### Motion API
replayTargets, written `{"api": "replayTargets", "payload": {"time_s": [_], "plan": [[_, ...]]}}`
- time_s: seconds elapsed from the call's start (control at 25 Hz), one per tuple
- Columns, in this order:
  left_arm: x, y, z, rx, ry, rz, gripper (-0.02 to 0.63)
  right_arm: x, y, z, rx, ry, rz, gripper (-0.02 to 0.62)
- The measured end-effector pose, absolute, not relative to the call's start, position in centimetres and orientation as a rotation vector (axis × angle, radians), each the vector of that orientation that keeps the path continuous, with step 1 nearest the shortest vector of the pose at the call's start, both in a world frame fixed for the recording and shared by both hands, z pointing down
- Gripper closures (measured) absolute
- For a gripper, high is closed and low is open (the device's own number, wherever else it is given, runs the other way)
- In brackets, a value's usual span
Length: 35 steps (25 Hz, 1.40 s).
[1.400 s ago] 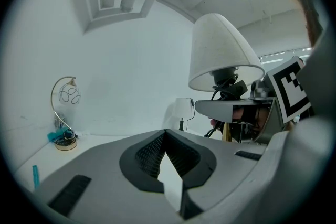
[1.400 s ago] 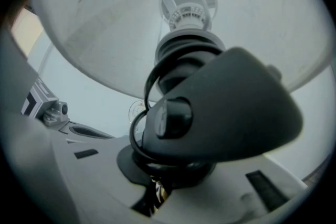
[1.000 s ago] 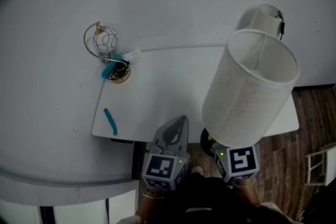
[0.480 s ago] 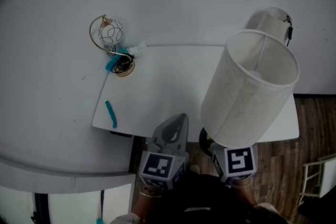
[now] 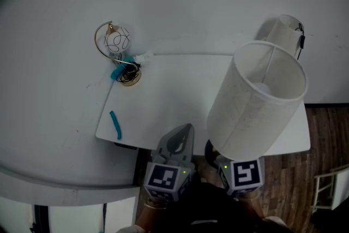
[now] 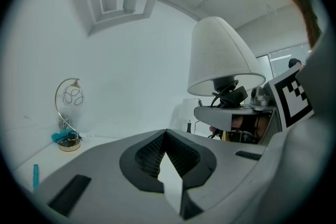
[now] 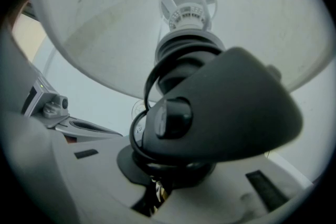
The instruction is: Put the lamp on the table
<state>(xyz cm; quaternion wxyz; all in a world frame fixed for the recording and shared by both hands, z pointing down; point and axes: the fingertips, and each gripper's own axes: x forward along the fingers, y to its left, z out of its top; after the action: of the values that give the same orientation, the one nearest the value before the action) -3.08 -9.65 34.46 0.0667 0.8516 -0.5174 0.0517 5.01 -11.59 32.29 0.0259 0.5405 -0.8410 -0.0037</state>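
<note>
Clerk: Two grippers on the list. Item one, right gripper (image 7: 157, 186): jaws nearly together, clamped on the dark base of the lamp (image 7: 210, 113), with a black cord looped round the neck above them.

Checker: Item two?

Clerk: Left gripper (image 6: 165, 136): jaws closed tip to tip with nothing between them. It is parked just beside the right one at the near edge of the table (image 5: 163, 90).

Checker: Position of the lamp?

Clerk: Carried, not set down. In the head view its white drum shade (image 5: 256, 101) leans out over the table's near right part. The dark base sits short of the edge, above the wooden floor (image 5: 322, 133).

Checker: Change over the last second?

Clerk: Scarcely any. The shade and both grippers keep their places against the table edge. The whole picture has drifted a little, which suggests the head shifted and not the load.

Checker: Meaning for the task?

Clerk: Probably a pause before placement. The base has yet to cross the edge and come down upright.

Checker: Other stock?

Clerk: Gold hoop ornament with wire globe (image 5: 115, 46) at the far left corner. Teal strip (image 5: 115, 125) near the left edge. Second white shade (image 5: 283, 27) by the far right corner. The table's middle shows bare white top, so there appears to be enough room.
</note>
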Motion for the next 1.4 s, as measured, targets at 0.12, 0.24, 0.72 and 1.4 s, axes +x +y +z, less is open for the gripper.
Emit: {"api": "replayTargets", "payload": {"time_s": [0.12, 0.24, 0.72, 1.4], "plan": [[-3.3, -10.3, 34.6, 2.577, -1.549, 0.146, 0.614, 4.7, -12.2, 32.4, 1.671, -2.593, -0.035, 0.567], [-3.6, -11.2, 34.8, 2.573, -1.544, 0.138, 0.614, 4.4, -13.1, 32.6, 1.668, -2.587, -0.042, 0.567], [-5.4, -15.4, 35.2, 2.559, -1.543, 0.137, 0.614, 3.4, -17.2, 33.7, 1.698, -2.554, -0.031, 0.568], [-4.4, -20.7, 35.6, 2.584, -1.504, 0.183, 0.614, 3.9, -22.3, 36.3, 1.688, -2.534, -0.055, 0.566]]}}
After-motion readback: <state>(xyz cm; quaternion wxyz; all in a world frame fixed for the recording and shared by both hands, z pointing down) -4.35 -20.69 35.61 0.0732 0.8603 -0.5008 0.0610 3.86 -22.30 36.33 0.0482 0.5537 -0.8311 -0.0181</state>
